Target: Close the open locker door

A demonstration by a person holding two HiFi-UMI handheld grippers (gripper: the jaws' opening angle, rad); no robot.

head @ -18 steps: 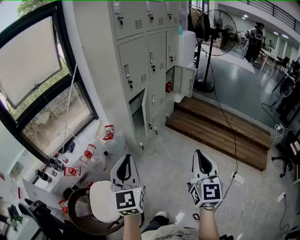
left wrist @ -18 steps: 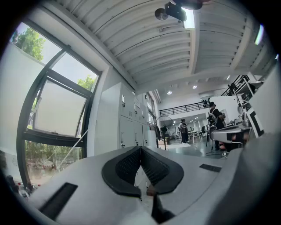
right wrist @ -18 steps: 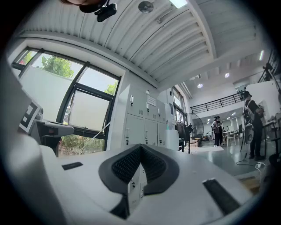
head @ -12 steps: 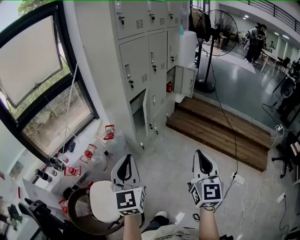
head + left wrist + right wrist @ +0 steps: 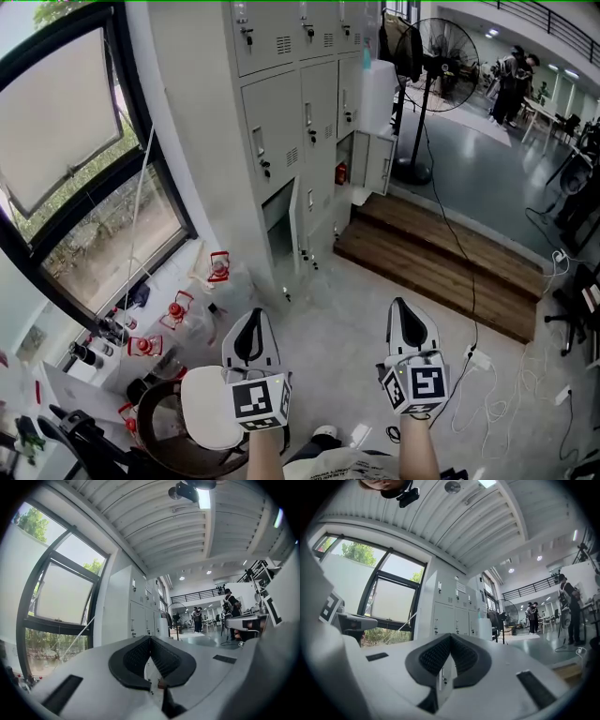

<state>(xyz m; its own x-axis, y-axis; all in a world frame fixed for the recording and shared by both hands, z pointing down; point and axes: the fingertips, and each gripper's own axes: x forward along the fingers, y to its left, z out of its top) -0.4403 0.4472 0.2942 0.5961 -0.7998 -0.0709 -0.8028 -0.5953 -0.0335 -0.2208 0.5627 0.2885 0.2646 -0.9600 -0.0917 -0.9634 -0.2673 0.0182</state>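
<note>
Holding the left gripper (image 5: 251, 323) and right gripper (image 5: 405, 314) clenched on nothing, I saw the open locker door (image 5: 296, 223) standing upright at frame centre, well above both and nearer the left.

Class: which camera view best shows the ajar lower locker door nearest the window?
The head view: the ajar door shows whole, swung out from its dark compartment. In the gripper views the left gripper and right gripper hide most of it, leaving at most a sliver.
</note>
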